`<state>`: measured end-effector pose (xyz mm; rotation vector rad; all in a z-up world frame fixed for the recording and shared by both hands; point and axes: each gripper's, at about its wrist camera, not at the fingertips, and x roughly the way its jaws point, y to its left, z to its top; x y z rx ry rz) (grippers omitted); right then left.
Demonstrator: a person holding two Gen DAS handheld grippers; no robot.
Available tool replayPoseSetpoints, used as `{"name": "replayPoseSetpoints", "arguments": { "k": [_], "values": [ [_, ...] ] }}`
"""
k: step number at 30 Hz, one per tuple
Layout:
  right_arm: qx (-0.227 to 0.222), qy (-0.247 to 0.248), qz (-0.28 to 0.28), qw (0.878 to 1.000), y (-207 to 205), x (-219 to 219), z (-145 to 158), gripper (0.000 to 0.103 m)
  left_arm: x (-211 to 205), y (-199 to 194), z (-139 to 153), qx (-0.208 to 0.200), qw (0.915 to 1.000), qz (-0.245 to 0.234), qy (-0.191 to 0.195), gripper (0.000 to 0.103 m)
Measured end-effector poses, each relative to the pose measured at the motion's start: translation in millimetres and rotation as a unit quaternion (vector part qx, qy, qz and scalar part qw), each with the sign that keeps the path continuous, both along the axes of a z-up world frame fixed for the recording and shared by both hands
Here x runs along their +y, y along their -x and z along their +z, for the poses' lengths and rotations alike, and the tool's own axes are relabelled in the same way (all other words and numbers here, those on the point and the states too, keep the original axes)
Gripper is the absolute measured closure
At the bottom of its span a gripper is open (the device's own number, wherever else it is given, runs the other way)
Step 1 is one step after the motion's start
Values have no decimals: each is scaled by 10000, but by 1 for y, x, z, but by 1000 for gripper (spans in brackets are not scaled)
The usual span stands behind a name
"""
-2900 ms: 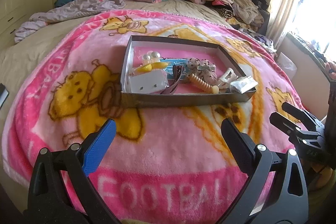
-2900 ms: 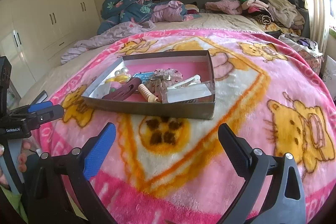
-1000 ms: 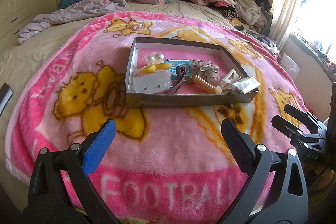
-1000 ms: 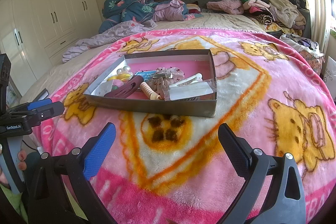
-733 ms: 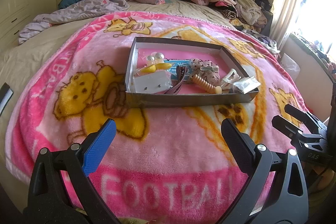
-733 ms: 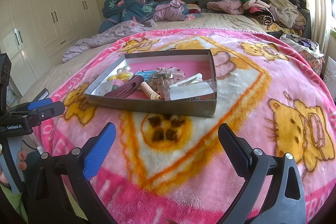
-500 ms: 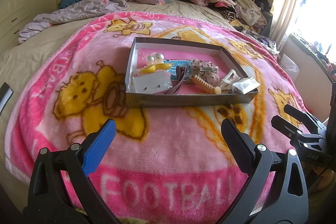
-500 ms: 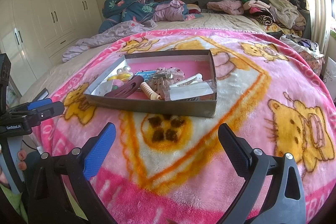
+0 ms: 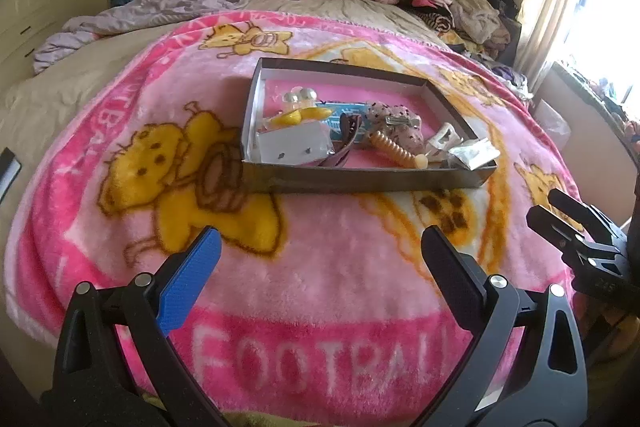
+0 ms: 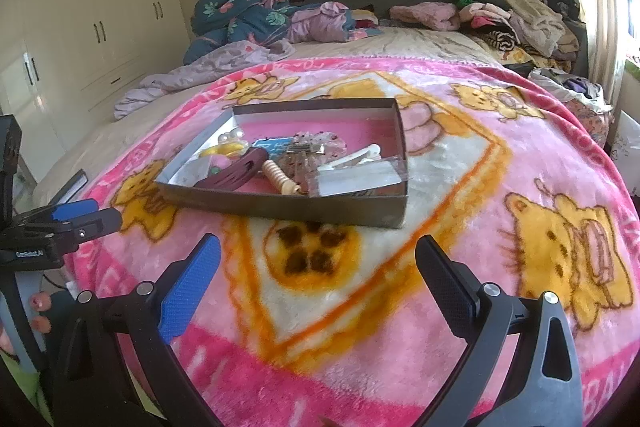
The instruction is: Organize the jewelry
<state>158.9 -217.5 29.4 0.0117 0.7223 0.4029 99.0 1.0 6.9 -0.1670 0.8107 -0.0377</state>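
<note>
A shallow grey box [image 9: 360, 183] sits on the pink blanket [image 9: 320, 267] spread over the bed, and all the jewelry seen lies jumbled inside it: pearl earrings [image 9: 299, 95] at the box's far left corner, a yellow clip [image 9: 298, 117] and white card [image 9: 292, 147] nearer, a coiled hair tie [image 9: 396, 149] in the middle, a small plastic bag [image 9: 472, 153] at the near right corner. The left gripper [image 9: 320, 259] and right gripper [image 10: 316, 263] both hover in front of the box, fingers spread wide and empty. The pieces overlap, so a pinch may drag a neighbour along. The soft blanket gives underneath, so pressing down may tilt the light box and slide its contents.
</note>
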Motion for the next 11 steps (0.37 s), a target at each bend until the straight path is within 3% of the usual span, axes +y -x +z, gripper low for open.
{"name": "replayPoseSetpoints", "arguments": {
  "k": [6,8,11],
  "values": [
    [-172,228,-592,9978,-29,-34,-4,4,36,-23,-10,107,9982,568,-187,9],
    [-283,493,-1086,9925,-54,-62,-11,4,65,-38,-15,185,9946,975,-312,9],
    [49,857,-2025,9755,-114,-127,-35,4,118,-67,-25,267,9869,1526,-448,9]
  ]
}}
